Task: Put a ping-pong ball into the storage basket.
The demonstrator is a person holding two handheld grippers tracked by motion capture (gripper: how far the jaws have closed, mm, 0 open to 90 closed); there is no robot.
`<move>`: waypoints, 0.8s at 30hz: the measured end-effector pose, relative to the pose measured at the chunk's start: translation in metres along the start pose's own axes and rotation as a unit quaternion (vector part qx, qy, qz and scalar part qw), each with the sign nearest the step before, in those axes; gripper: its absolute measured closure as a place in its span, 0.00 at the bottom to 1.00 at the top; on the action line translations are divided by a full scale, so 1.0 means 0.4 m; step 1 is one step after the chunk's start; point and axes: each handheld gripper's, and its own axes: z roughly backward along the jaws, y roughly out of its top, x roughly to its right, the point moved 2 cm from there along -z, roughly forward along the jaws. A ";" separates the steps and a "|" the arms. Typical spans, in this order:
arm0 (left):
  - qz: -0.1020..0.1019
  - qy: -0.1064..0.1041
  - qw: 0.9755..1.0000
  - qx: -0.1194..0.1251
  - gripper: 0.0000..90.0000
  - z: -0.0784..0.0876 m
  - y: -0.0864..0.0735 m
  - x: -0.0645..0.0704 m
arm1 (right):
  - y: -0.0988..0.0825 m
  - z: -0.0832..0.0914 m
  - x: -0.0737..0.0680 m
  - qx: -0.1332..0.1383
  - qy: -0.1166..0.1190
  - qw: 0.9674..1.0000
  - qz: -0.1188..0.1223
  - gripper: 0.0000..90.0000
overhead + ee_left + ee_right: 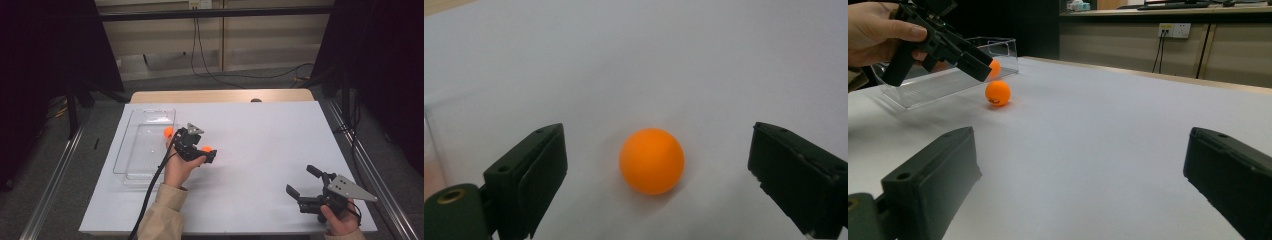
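The left gripper [200,145] is held in the left hand [181,167], well out over the table at the left of the high view, its jaws set wide apart and pointed down and away from the person. The left forearm, in a tan sleeve [162,215], is stretched up from the bottom edge, and a black cable is trailed back along it. The right gripper [304,181] is held low at the near right corner in the right hand [337,220], tipped level, with its jaws spread wide and aimed leftward. Its grey plate [351,187] is turned upward.
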 end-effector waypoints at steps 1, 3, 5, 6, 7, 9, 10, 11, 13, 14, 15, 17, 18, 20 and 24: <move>-0.003 0.000 1.000 -0.002 0.10 -0.001 0.000 0.001 | 0.000 0.000 0.000 0.000 0.000 1.000 0.001 0.01; -0.003 0.000 1.000 -0.001 0.10 -0.006 -0.001 0.003 | 0.000 0.001 -0.001 -0.001 0.000 1.000 0.000 0.01; -0.002 -0.002 1.000 -0.001 0.11 -0.008 -0.001 0.004 | 0.000 0.001 -0.001 -0.001 -0.001 1.000 0.000 0.01; -0.003 -0.004 1.000 -0.002 0.11 -0.009 -0.001 0.004 | 0.000 0.001 0.000 -0.001 -0.001 1.000 0.001 0.01; -0.003 -0.005 1.000 -0.001 0.11 -0.010 -0.001 0.004 | 0.000 0.001 0.000 -0.001 -0.001 1.000 0.001 0.01; -0.002 -0.003 1.000 0.002 0.11 -0.012 -0.001 0.003 | 0.000 0.002 0.000 -0.001 -0.002 1.000 0.001 0.01; -0.001 -0.003 1.000 0.002 0.11 -0.012 0.000 0.002 | 0.000 0.003 0.000 -0.001 -0.002 1.000 0.000 0.01; 0.001 -0.002 1.000 0.005 0.11 -0.013 0.000 0.003 | -0.001 0.003 0.000 0.000 -0.003 1.000 -0.001 0.01; 0.002 -0.003 1.000 0.004 0.11 -0.016 -0.001 0.003 | -0.001 0.004 0.001 0.000 -0.004 1.000 0.000 0.01; 0.002 -0.004 1.000 0.003 0.11 -0.017 -0.001 0.003 | -0.001 0.005 0.001 0.000 -0.004 1.000 -0.001 0.01; 0.003 -0.006 1.000 0.001 0.11 -0.018 -0.002 0.003 | -0.001 0.006 0.001 0.000 -0.005 1.000 0.000 0.01; 0.001 -0.003 1.000 0.000 0.11 -0.020 -0.003 0.002 | -0.001 0.006 0.000 -0.001 -0.005 1.000 -0.001 0.01; 0.002 -0.003 1.000 -0.001 0.12 -0.022 -0.003 0.002 | -0.001 0.006 0.000 -0.001 -0.005 1.000 -0.002 0.01; 0.000 -0.002 1.000 -0.003 0.12 -0.022 -0.003 0.001 | -0.001 0.007 0.001 -0.001 -0.005 1.000 0.001 0.01; 0.001 -0.003 1.000 -0.003 0.13 -0.024 -0.005 0.002 | -0.001 0.008 0.002 -0.001 -0.005 1.000 0.000 0.01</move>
